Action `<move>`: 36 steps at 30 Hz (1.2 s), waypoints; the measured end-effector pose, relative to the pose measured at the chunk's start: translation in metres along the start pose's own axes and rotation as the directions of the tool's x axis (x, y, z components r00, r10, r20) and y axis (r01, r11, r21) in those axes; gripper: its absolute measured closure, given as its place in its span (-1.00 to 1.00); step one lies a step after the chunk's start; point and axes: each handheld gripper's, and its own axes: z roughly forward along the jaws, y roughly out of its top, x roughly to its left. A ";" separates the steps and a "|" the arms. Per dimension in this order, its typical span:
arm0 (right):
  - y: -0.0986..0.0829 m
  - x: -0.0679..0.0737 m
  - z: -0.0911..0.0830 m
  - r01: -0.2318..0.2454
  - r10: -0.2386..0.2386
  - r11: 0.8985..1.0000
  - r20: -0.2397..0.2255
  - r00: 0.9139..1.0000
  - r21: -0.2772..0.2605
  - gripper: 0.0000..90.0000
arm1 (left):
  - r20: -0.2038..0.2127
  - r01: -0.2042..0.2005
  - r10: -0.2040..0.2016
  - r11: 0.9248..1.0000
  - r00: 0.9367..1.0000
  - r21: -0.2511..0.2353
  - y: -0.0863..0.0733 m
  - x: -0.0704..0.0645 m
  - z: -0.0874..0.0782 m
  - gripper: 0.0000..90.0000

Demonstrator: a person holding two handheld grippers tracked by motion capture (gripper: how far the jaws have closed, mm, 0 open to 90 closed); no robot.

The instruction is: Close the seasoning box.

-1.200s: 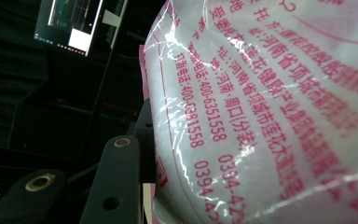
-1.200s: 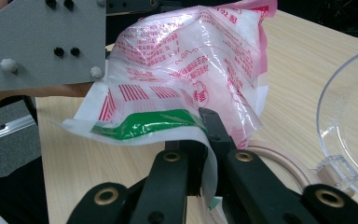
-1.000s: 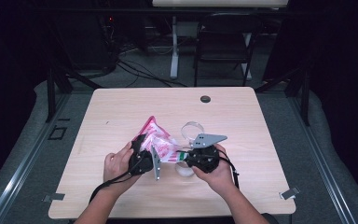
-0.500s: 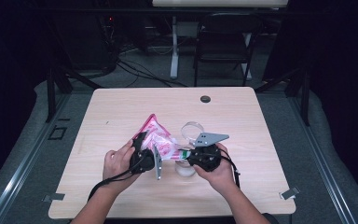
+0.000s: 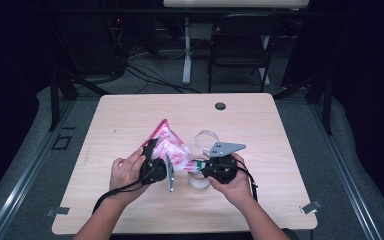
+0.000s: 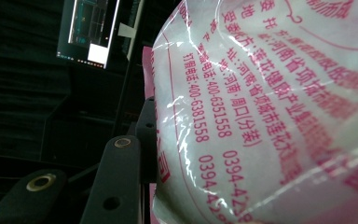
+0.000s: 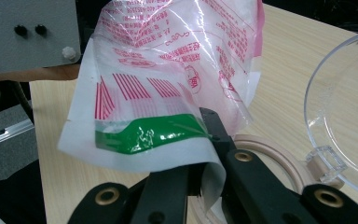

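- Right gripper (image 5: 203,167), held in the person's right hand (image 5: 232,182) at the near middle of the table (image 5: 260,120), is clamped on the white lower edge of the plastic bag (image 5: 172,150); in the right gripper view the jaws close on that edge of the bag (image 7: 177,84) just below a green band.
- Left gripper (image 5: 156,159), in the left hand (image 5: 126,170), is closed on the bag's left side; in the left gripper view one jaw lies flat against the bag (image 6: 270,112).
- Both forearms enter from the near edge and converge, the hands close together with the bag stretched between them, its pink top corner raised and pointing to the far left.
- Clear container (image 5: 204,141) with a pale round rim (image 7: 272,154) stands on the table just beyond and beneath the right gripper; its hinged transparent lid (image 7: 340,112) is open.
- Compared with half a second ago, the hands and bag sit in almost the same place; the right gripper's bag end remains over the container.
- Printing on the bag is pink Chinese text with the numbers "400-6351558" and "0394-"; the rest is partly cut off.
- Dark round grommet (image 5: 220,106) marks the table's far edge.
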 end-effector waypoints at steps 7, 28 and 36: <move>0.000 -0.001 -0.001 0.000 0.000 1.000 0.005 1.000 0.001 0.98 | 0.002 -0.004 0.004 1.000 1.000 -0.003 0.002 0.001 0.000 0.40; -0.002 -0.002 0.002 -0.006 0.006 1.000 0.010 1.000 0.007 0.99 | -0.019 -0.026 0.026 1.000 0.999 -0.003 0.004 0.004 -0.001 0.40; -0.004 -0.002 0.004 0.000 0.000 1.000 0.018 1.000 0.024 1.00 | -0.030 -0.031 0.030 0.999 0.999 -0.010 0.005 0.007 -0.002 0.40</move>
